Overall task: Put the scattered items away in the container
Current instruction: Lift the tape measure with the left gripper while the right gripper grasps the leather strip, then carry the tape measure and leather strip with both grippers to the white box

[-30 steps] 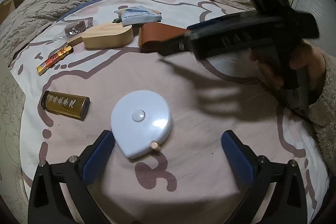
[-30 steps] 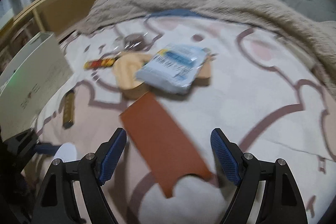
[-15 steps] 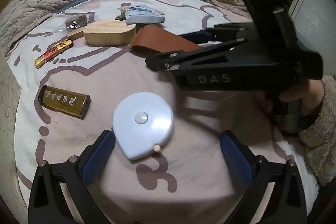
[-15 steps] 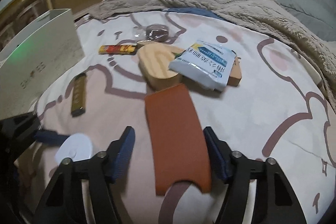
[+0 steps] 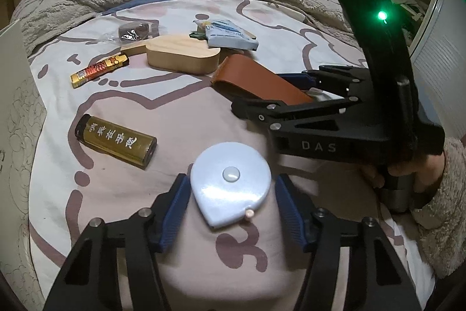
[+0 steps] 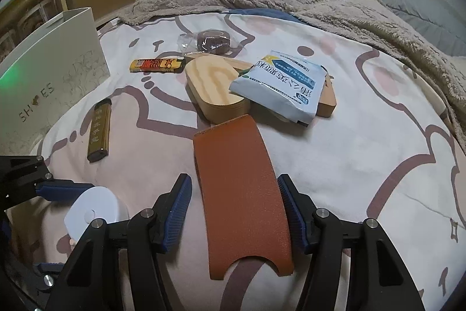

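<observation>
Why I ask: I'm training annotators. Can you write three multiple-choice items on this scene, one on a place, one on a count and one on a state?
1. What lies between the jaws of the right gripper?
A. a gold lighter
B. a brown leather sleeve
C. a blue and white packet

2. How many lighters lie on the bedspread?
A. one
B. two
C. four

3. How is the white tape measure?
A. lifted clear of the bed
B. inside the white box
C. lying flat between the jaws of the left gripper

Key: 1 B, the sleeve runs up between both blue pads. 2 B, a gold lighter and a red and yellow lighter. 3 C, it rests on the bedspread with a pad on each side.
</observation>
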{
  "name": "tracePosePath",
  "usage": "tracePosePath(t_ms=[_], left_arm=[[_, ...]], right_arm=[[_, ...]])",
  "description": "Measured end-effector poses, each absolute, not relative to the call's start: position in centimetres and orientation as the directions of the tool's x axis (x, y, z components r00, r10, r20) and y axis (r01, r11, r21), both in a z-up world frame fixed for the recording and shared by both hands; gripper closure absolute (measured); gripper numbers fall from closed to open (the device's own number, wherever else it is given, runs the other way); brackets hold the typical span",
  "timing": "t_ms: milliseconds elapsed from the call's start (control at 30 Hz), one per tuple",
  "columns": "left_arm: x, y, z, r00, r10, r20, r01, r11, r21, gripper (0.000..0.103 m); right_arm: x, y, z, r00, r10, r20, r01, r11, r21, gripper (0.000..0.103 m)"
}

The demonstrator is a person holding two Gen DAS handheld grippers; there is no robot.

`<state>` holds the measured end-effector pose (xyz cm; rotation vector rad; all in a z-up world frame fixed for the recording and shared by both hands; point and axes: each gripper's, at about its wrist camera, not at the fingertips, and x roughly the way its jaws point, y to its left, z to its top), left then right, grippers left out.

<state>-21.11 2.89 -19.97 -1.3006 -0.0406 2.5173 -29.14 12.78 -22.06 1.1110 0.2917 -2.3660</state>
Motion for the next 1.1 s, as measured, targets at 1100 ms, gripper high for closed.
tracePosePath(t_ms=[1100], left_arm=[[-17.9,2.8,-19.2,-0.534,0.31,-0.787,-0.302,-0.939,-0.165,0.05]], right_arm=[[-24.6,15.0,-20.6,-0.607,-0.271,-0.747,0.383,-0.924,0.024,0.056]])
